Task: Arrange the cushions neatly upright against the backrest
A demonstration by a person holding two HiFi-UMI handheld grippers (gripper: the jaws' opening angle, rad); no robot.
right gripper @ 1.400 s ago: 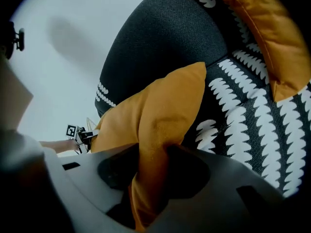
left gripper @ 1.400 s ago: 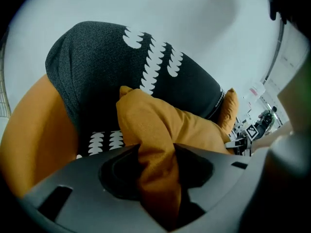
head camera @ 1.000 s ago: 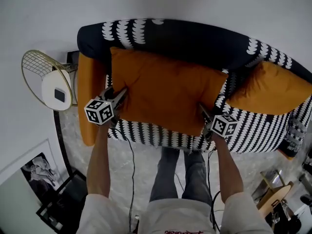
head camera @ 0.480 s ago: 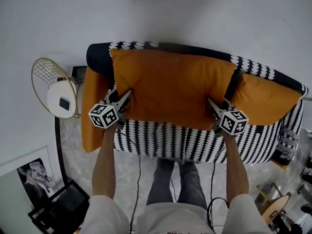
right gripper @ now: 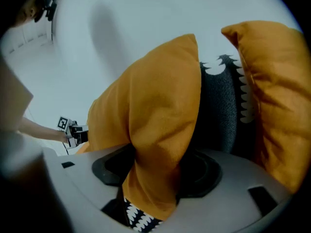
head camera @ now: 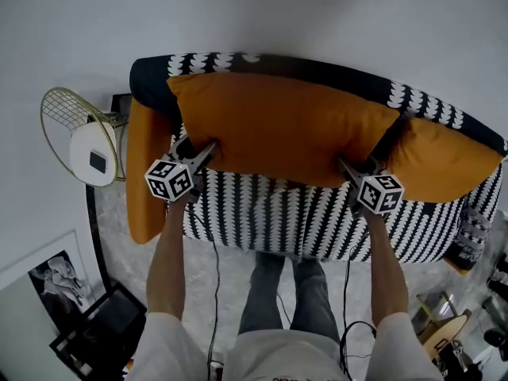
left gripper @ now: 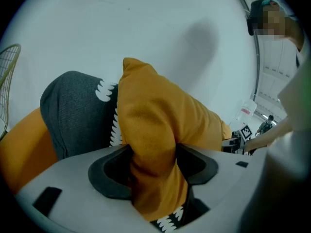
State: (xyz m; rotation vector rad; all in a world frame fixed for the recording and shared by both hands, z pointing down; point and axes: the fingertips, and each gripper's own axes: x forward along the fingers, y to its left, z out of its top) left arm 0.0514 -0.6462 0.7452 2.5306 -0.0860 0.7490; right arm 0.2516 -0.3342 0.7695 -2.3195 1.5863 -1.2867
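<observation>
Head view: long orange fabric cushion upright against black-and-white patterned sofa backrest.
Left tool: jaws just widened, pinching cushion end.
Right tool: same, other end.
Room: white wall.

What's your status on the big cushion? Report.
Left hand-held gripper, right hand-held gripper: jaws just opened wider, large orange cushion pinched between. Cushion leans on backrest. Nothing blocking.

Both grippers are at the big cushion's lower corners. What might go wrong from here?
1. The jaws of the left gripper and right gripper have just been opening with corners of the big cushion between them; let go, it may slump forward off the backrest.
2. Bunched fabric may snag on withdrawal and drag it down.
</observation>
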